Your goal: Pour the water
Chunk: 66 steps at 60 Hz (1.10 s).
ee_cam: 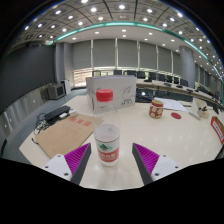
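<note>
The gripper [112, 160] is open, its purple-padded fingers [76, 159] spread either side of a white paper cup with red print [107, 143] standing untouched on the pale round table [170, 135], just ahead of them.

Gripper [108, 163] fingers are dark grey to black, each with a magenta pad [76, 158] showing ridged stripes; the fingers stand apart. Cup [107, 142] ahead of them is white with a red band and red print near its base, label unreadable. Table [170, 135] is pale cream, plain. Brown cardboard sheet [64, 135] lies on it, flat tan. Red lidded container [104, 96] beyond is bright red. Second cup [156, 108] is white with a red-brown pattern. White box [123, 88] behind has faint red marks. Black device [56, 113] is plain black. Ceiling light strip [110, 30] glows teal-green among white spots.
</note>
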Each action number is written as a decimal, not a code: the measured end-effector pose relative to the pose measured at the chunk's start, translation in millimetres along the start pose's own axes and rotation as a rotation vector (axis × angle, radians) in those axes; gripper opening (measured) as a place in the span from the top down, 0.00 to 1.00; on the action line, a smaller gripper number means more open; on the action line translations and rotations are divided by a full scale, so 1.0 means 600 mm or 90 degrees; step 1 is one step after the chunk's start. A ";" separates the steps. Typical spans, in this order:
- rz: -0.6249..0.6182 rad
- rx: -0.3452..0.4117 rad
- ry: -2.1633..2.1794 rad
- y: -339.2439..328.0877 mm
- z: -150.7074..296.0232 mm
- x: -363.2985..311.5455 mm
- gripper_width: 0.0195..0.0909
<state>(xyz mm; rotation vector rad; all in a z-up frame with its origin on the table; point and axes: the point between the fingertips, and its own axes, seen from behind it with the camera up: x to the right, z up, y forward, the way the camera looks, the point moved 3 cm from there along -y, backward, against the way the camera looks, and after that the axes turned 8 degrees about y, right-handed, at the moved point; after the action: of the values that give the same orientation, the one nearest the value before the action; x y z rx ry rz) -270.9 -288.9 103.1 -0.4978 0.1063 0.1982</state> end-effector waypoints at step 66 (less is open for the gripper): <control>0.225 0.159 0.570 0.214 0.422 0.026 0.74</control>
<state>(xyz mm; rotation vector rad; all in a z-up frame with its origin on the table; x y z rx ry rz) -269.8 -53.6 262.7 -0.2837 1.0865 0.2912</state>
